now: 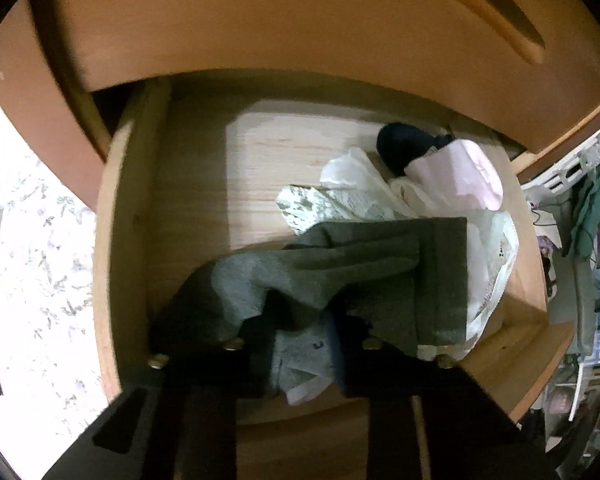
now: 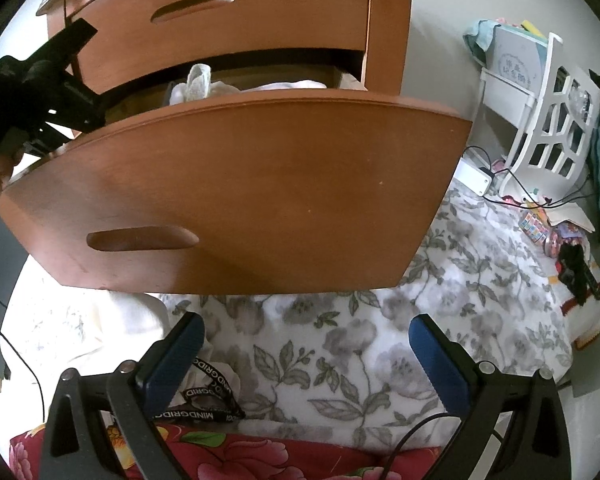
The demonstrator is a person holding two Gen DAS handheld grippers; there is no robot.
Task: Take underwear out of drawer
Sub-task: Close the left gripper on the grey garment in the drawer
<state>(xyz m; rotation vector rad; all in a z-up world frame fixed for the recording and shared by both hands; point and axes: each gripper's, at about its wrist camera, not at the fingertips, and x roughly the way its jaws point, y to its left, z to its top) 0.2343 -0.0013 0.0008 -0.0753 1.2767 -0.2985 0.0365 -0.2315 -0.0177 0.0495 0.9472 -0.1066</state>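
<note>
Left gripper (image 1: pixel 304 354) is down inside the open drawer (image 1: pixel 132 216), fingers (image 1: pixel 256 356) pinched closed on the grey-green underwear (image 1: pixel 340 264) at the drawer's near end. Past that lie white lacy garments (image 1: pixel 352 196), a pale pink piece (image 1: pixel 460 172) and a dark navy item (image 1: pixel 400 144) toward the back. Right gripper (image 2: pixel 306 356) hangs outside below the drawer front (image 2: pixel 236 196), fingers (image 2: pixel 172 360) spread wide and empty over the floral bedspread (image 2: pixel 440 292).

The left hand-held gripper (image 1: pixel 304 344) pinches grey-green underwear (image 1: pixel 360 264) inside the open wooden drawer (image 1: pixel 132 208).
</note>
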